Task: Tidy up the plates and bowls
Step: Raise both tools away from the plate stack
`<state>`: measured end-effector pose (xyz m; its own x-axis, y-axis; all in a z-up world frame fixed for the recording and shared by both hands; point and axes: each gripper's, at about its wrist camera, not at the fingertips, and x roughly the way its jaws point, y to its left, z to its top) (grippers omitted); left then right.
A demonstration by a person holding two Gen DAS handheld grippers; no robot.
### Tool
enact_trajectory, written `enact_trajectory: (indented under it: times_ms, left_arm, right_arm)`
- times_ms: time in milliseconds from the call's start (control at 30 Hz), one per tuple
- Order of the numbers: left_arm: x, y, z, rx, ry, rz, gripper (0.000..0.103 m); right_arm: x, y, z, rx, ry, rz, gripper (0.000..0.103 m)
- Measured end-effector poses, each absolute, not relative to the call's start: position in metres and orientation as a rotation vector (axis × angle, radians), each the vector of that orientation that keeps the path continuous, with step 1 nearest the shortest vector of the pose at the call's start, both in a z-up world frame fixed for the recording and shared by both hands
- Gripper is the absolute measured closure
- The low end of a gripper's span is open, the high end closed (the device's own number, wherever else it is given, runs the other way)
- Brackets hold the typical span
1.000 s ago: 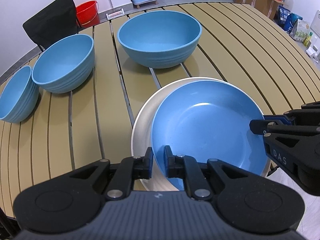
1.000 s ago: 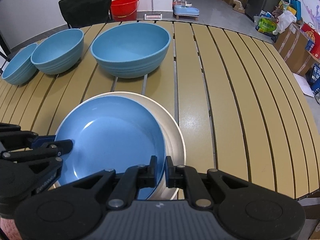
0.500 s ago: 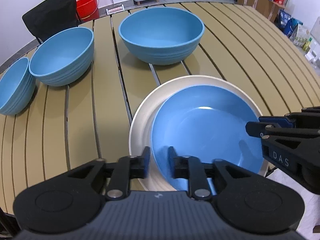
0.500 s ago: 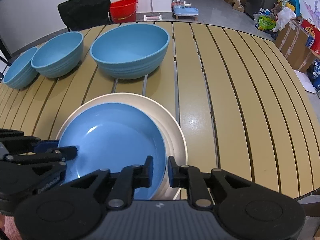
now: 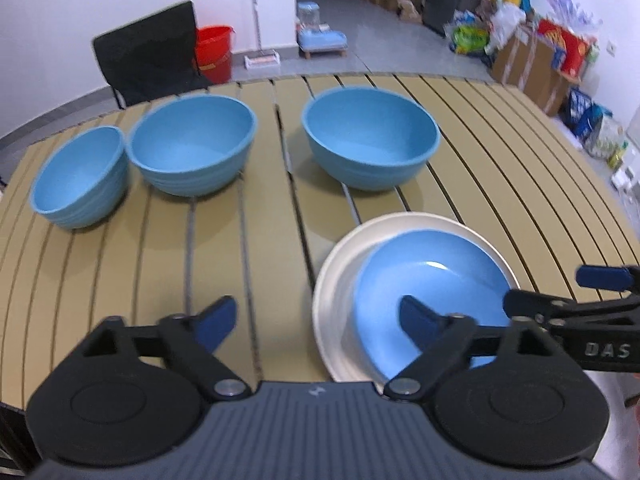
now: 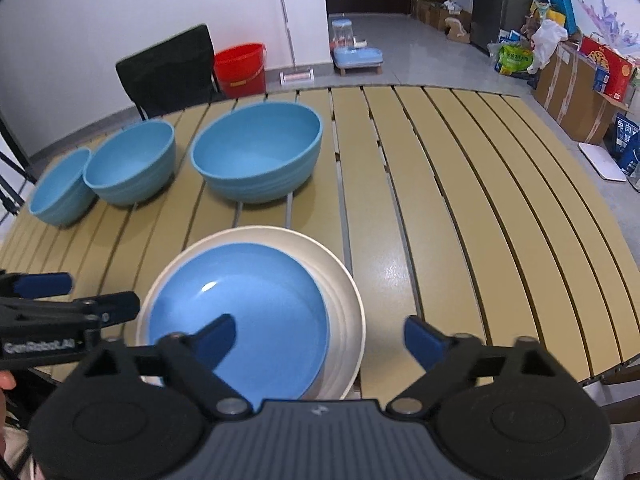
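A blue plate (image 5: 432, 300) (image 6: 260, 300) lies inside a larger white plate (image 5: 340, 280) (image 6: 344, 300) near the table's front edge. My left gripper (image 5: 318, 320) (image 6: 96, 294) hangs above the plates' left side. Its jaws are opening wide and nothing is pressed between them. My right gripper (image 6: 320, 338) (image 5: 560, 288) hovers over the plates' right side, jaws likewise opening and holding nothing. Further back stand three blue bowls in a row: large (image 5: 370, 140) (image 6: 256, 152), medium (image 5: 192, 144) (image 6: 130, 160) and small (image 5: 76, 176) (image 6: 60, 190).
The slatted tan table (image 6: 460, 220) stretches bare to the right of the plates. A black chair (image 5: 148, 56) and a red bucket (image 5: 214, 52) stand behind its far edge. Boxes and bags (image 6: 580, 80) line the floor at the right.
Both grippers went from shut on the blue plate's rim to wide open, letting it go, and drew up and back. The blue plate now rests in the white one.
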<state>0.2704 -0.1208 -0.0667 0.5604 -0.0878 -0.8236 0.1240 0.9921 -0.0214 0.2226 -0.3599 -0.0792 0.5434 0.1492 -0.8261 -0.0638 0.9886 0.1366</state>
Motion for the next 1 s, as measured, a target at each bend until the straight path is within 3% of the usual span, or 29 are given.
enact_trajectory:
  times_ms: [100,1000]
  left_arm:
    - [0.258,-0.108,-0.061,0.028,0.934,-0.107,0.000]
    - [0.150,-0.018,-0.039,-0.129,0.747,-0.058,0.000]
  right_arm:
    - [0.217,-0.360,-0.077,0.128,0.984,0.133,0.003]
    - [0.129,-0.318,-0.040,0.208,0.786,0.181,0.003]
